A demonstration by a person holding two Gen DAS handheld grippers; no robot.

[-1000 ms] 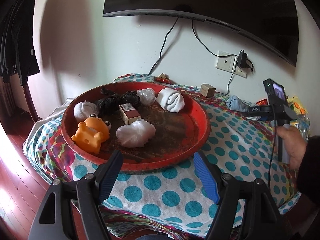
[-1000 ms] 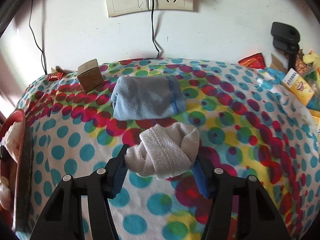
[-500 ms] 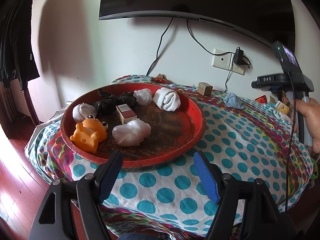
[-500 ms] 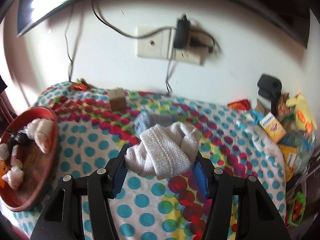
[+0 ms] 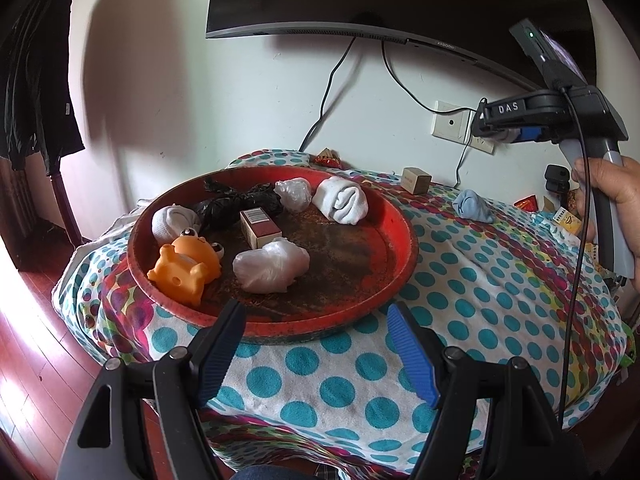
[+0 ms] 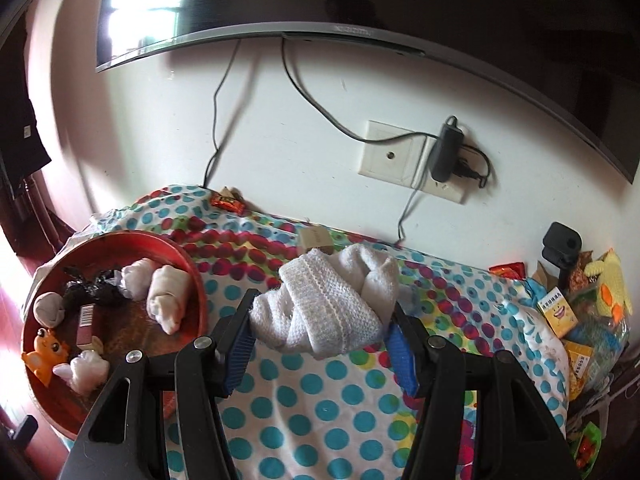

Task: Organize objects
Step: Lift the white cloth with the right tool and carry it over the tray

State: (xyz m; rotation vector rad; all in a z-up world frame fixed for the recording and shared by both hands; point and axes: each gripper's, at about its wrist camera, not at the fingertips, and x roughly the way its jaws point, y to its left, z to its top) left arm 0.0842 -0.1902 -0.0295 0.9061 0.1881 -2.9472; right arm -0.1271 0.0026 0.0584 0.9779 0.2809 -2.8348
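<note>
A: Right gripper point(image 6: 322, 334), centre of its frame: both blue pads clamped on a rolled white sock point(image 6: 332, 300), one pad point(image 6: 239, 354) on each flank, the roll held up off the cloth.

B: And the left gripper point(image 5: 316, 346)?

A: Low in its frame, fingers spread wide, nothing between them, tips just short of the near rim of the red tray point(image 5: 400, 216).

B: What sits in that tray?

A: An orange toy point(image 5: 184, 266) at lower left, a white plastic bundle point(image 5: 270, 266) beside it, a small box point(image 5: 260, 228) behind, a black bag point(image 5: 240, 204), another white sock roll point(image 5: 342, 200) at the far side.

B: Beyond it?

A: A blue sock point(image 5: 472, 206) lies on the polka-dot cloth point(image 5: 480, 280), right of the tray, with a small cardboard box point(image 5: 416, 180) near the wall. Upper right, the person's hand point(image 5: 612, 196) grips the right gripper's handle.
</note>
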